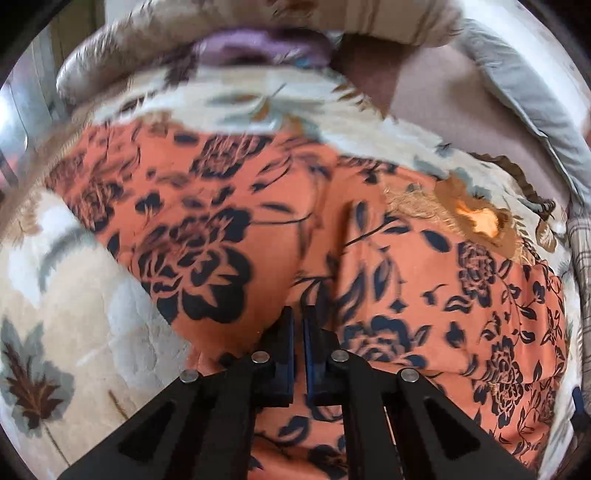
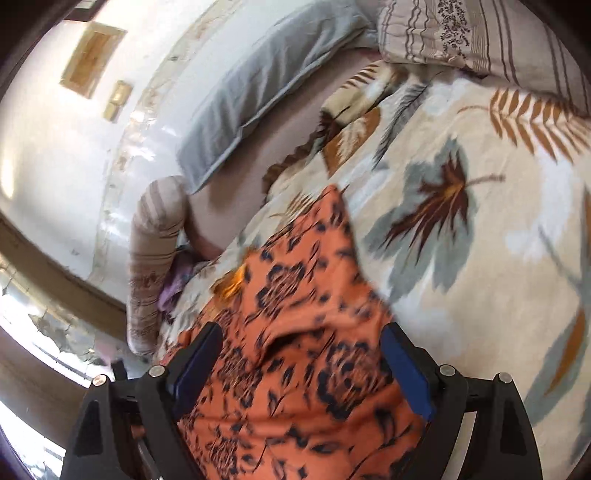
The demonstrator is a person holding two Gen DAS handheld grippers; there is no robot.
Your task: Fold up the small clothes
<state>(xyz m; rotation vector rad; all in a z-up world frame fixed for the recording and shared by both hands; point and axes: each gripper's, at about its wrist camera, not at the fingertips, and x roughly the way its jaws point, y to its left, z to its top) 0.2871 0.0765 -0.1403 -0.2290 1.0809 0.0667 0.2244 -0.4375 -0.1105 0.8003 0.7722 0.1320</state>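
Orange floral garment (image 1: 369, 229) pinched at six o'clock by left gripper (image 1: 299, 325), right gripper (image 2: 299, 362) spread; thin pinch risks slipping free.

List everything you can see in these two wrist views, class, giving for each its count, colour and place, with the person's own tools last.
Garment: one, orange with a dark floral print, spread on the blanket.
Blanket: one, cream with grey and brown leaves, covering the bed.
Grey pillow: one, pale grey, by the wall at the bed's far side.
Striped pillow: one, beige with brown stripes, at the blanket's top edge.
Striped bolster: one, beige and brown, at the bed's edge.
Purple cloth: one, lilac, tucked against the bolster.
Wall: white, beyond the bed.
Left claw: black with blue pads, shut, tips on the garment.
Right claw: black with blue pads, open over the garment.
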